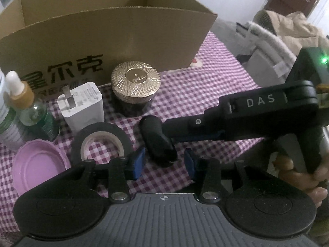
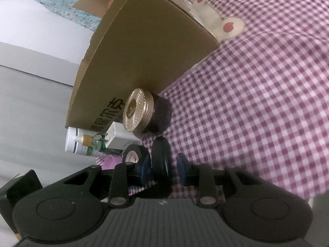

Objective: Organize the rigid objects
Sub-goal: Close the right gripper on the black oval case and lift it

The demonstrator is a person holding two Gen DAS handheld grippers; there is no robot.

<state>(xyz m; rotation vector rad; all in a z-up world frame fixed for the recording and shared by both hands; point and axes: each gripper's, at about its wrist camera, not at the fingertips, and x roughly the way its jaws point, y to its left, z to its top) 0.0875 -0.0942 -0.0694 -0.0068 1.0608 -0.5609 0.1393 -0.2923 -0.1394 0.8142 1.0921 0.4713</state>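
A black oblong object lies on the purple checked cloth. My left gripper is open, its blue pads either side of the object's near end, with a gap at the right pad. My right gripper reaches in from the right around the same object. One of its pads touches the object and a narrow strip of cloth shows at the other. A brown cardboard box stands open behind.
In front of the box stand a gold-lidded dark jar, a white charger plug, a black tape roll, a dropper bottle and a pink oval lid. A hand grips the right tool. Clothes are piled far right.
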